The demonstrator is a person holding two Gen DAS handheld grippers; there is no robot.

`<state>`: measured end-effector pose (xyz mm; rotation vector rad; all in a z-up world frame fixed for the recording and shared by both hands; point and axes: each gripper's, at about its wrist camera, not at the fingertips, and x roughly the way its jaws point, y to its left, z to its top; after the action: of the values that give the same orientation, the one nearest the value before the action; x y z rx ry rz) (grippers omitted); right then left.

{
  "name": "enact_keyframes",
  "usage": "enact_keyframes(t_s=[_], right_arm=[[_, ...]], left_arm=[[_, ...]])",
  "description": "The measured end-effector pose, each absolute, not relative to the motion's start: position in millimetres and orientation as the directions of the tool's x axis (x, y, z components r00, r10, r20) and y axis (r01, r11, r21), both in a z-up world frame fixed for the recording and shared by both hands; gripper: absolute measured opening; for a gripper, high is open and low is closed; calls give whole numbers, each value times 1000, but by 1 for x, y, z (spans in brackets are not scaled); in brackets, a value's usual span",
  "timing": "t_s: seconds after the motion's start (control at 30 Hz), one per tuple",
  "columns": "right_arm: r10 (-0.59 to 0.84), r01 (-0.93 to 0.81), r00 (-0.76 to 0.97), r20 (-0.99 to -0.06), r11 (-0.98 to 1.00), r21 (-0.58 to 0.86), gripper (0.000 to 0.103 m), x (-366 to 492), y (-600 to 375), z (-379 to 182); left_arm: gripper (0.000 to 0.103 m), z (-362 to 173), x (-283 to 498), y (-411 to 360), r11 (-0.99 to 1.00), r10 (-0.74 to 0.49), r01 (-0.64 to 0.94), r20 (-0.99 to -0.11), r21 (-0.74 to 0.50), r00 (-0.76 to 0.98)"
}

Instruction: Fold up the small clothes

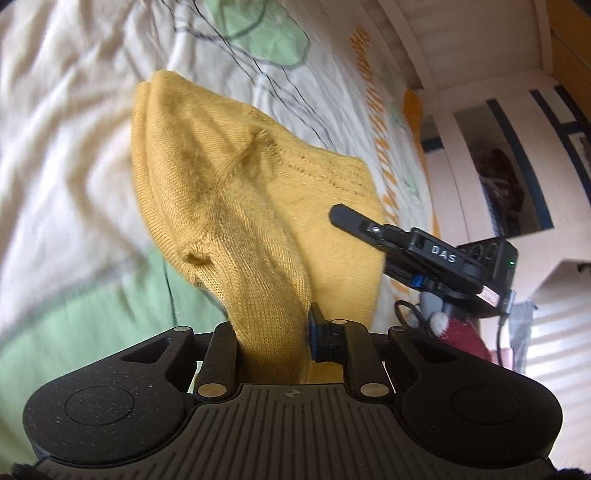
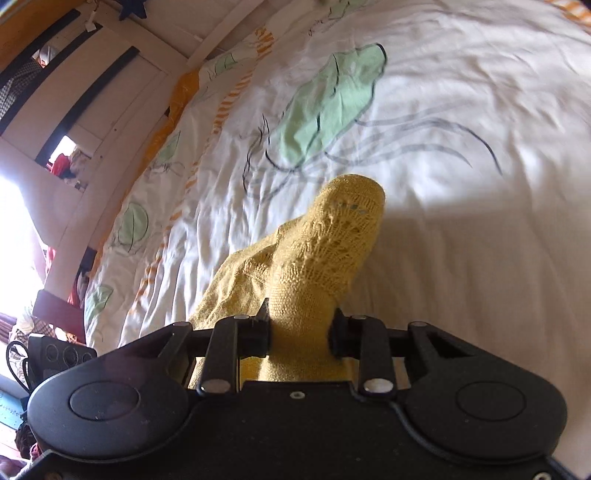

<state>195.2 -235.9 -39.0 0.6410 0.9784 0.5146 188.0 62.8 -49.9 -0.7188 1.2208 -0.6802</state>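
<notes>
Left gripper (image 1: 275, 339) clamps bunched plain-knit part of yellow knit garment (image 1: 236, 192), fingers nearly closed on cloth. Left view alone shows right gripper (image 1: 341, 214) at 3 o'clock, fingertip against garment. Right gripper (image 2: 301, 332) pinches lacy openwork part of garment (image 2: 325, 251), seen only there, rising toward 12 o'clock above printed duvet (image 2: 461, 147).

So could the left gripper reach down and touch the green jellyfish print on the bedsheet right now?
Probably not as things stand: the left gripper is shut on the yellow knit garment, which hangs between it and the green jellyfish print. It would likely need to let go first.
</notes>
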Motion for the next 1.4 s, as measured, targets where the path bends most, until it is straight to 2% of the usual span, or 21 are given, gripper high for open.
enact_keyframes(t_s=[0.1,0.2,0.3,0.37,0.4,0.47,0.53,0.67,0.93,1.07,1.13,1.27,1.4], right_arm=[[675,-93,446,-588,688,720,39,163,-244,-35],[658,-111,460,-596,709,697,40,144,-247,-27],[510,-90,550,-662,824,560,45,145,-250,-29],[459,-24,584,-670,835,550,47,146,-260,-40],[491,-9,593,-638,797,604,48,144,-266,-45],[564,-5,598,-569,713,701,62,130,-274,-52],[618,-47,582,-529,675,736,73,116,-274,-54],[681,-103,548,-486,631,769,79,89,-269,-58],[832,-272,354,-428,530,803,79,66,-240,-58],[933,-296,237,-272,336,894,79,61,-243,-46],[960,-292,190,-205,255,922,79,57,-247,-41],[949,-283,205,-239,291,914,79,47,-256,-35],[926,-258,282,-252,326,910,79,42,-268,-33]], left_arm=[[17,-45,158,55,586,-804,101,-560,-804,200],[17,-48,139,49,649,-755,128,-612,-750,236],[22,-64,136,48,748,-652,106,-696,-655,301],[23,-71,132,52,771,-620,99,-707,-629,340],[24,-73,130,55,759,-631,93,-693,-644,350],[25,-75,129,60,750,-636,82,-681,-656,364],[25,-74,128,61,746,-638,82,-674,-661,372],[26,-76,129,62,732,-649,69,-663,-677,374],[26,-75,126,67,717,-660,50,-654,-695,369],[28,-59,127,68,705,-677,78,-635,-705,373],[33,-53,126,72,680,-697,79,-609,-729,379],[33,-50,124,84,632,-725,43,-571,-773,385],[33,-44,120,92,642,-709,42,-571,-766,413]])
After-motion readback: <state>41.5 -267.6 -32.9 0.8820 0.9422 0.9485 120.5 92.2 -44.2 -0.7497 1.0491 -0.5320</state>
